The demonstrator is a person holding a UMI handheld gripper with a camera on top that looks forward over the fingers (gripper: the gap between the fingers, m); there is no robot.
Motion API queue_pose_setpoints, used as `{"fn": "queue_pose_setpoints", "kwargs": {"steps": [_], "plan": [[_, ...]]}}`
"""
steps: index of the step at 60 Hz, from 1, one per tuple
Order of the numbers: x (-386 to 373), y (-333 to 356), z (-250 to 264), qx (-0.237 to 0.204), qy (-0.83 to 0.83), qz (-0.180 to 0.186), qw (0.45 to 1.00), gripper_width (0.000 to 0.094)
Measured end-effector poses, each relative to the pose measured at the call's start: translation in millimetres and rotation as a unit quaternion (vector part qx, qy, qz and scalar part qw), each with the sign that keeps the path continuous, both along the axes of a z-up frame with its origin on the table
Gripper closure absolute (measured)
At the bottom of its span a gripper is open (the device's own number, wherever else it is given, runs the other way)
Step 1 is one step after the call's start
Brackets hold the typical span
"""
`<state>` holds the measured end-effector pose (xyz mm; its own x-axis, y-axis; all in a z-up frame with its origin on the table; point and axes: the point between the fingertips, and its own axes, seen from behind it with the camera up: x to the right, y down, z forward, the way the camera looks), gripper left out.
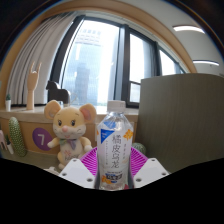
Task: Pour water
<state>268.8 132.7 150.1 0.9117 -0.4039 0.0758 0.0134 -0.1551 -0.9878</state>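
Clear plastic, white-capped: your water bottle (115,150) stands upright between the gripper (114,166) fingers, filling the gap between the two purple pads (91,160). Its label is white and blue with large dark East Asian characters running down it; you can make out the strokes but no readable brand name. The pads sit close against the bottle's sides at label height, and the jaws are narrowed to about the bottle's width, yet you cannot tell whether both pads actually press on it or whether the bottle rests on something below.

Just left of the bottle sits a plush mouse (66,130) with big pink ears, cream belly and a grey-brown head, facing you. Behind the mouse is a beige box (36,136) carrying a round purple sticker with a white "7" (41,139). A green ribbed object (18,136) leans at the box's left side, and a small wooden hand model (35,82) stands on the sill above it.

To the right of the bottle rises a plain cardboard panel (180,115). Beyond everything, a dark-framed window (110,65) shows tall buildings in hazy daylight, with pale curtains (38,55) at its left and ceiling lights (187,29) overhead.
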Motion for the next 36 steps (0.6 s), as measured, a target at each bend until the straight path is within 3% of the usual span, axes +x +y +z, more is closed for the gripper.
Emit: {"fn": "queue_pose_setpoints", "kwargs": {"steps": [12,14,20,32,36], "plan": [[23.4,0.5,-53.6,-0.016,0.03,-0.023,0.999,0.0554],[23.9,0.2,-48.7,0.005,0.022,-0.024,0.999,0.0547],[22.3,-1.0,-50.3,0.003,0.014,-0.024,1.0,0.0547],[22.0,-4.8,-55.5,-0.004,0.024,-0.02,0.999,0.0375],[22.5,-13.5,-64.7,-0.027,0.03,-0.02,0.999,0.0236]]}}
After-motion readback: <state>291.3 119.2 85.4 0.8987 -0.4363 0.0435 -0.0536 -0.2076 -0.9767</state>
